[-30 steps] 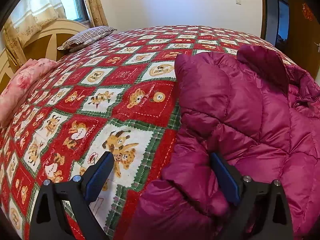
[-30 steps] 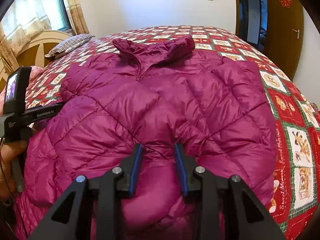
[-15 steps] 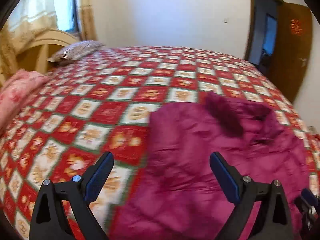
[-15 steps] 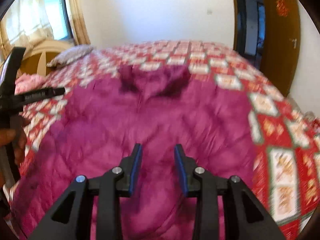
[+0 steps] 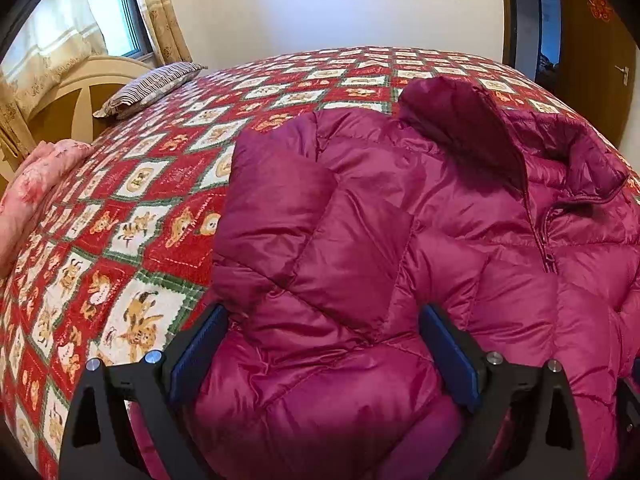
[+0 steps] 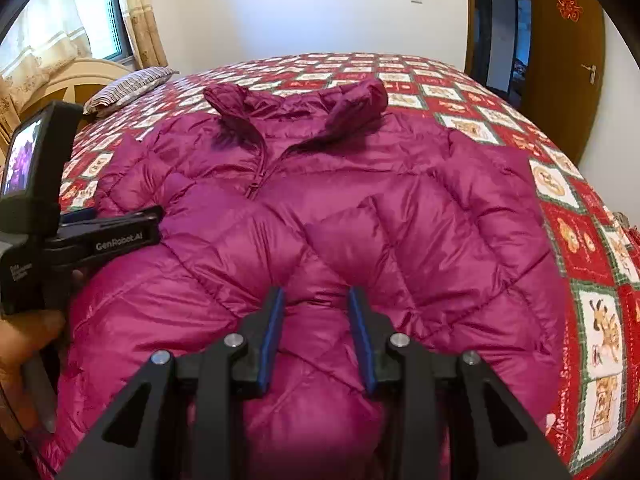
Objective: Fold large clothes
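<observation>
A magenta quilted down jacket lies front up on the bed, collar at the far end, zipper closed. It also shows in the left wrist view. My left gripper is open wide, its jaws straddling a puffy fold at the jacket's near left side. My right gripper has its jaws narrowly apart around a raised fold of the jacket's near hem. The left gripper's body shows at the left of the right wrist view.
The bed has a red, white and green patchwork quilt. A striped pillow and a wooden headboard are at the far left. A pink blanket lies at the left edge. A brown door stands at the right.
Both grippers lifted away from the jacket half a second ago and have come back down onto its near edge. The left gripper now straddles a jacket fold.
</observation>
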The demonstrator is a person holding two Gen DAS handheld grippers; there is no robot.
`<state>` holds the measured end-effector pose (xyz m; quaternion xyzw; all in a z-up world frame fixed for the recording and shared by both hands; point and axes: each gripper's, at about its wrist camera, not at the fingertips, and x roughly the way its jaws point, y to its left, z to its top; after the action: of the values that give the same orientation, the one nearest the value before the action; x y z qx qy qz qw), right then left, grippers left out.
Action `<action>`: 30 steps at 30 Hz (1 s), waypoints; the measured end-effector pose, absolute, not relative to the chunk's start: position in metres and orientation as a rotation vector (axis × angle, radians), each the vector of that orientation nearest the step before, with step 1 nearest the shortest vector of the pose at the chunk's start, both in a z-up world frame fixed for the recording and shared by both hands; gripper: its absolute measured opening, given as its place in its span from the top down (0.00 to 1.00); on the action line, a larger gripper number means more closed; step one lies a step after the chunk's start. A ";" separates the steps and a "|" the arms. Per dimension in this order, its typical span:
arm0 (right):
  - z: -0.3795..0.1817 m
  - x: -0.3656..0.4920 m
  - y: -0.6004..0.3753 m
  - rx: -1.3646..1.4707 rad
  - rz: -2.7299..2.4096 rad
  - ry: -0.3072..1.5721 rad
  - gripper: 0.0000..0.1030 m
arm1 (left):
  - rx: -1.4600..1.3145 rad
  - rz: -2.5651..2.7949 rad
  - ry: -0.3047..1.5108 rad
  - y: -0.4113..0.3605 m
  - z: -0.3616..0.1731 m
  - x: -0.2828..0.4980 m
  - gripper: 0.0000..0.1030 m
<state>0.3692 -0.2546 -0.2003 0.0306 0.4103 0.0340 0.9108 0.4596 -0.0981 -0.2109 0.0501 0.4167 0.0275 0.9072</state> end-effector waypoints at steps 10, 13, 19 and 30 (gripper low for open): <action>-0.151 0.360 -0.282 0.084 0.075 0.721 0.64 | 0.139 -0.025 0.719 -0.087 -0.147 0.451 0.06; -0.138 0.379 -0.313 0.091 -0.017 0.696 0.64 | 0.123 0.000 0.731 -0.075 -0.141 0.474 0.06; -0.182 0.418 -0.348 0.121 -0.088 0.825 0.64 | 0.018 0.070 0.925 -0.057 -0.207 0.508 0.06; -0.202 0.418 -0.348 0.099 -0.081 0.831 0.64 | 0.020 0.096 0.895 -0.062 -0.214 0.505 0.04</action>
<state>0.4175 -0.3479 -0.2018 0.0479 0.4036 -0.0396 0.9128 0.5046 -0.0624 -0.2142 0.0095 0.4324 0.0465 0.9004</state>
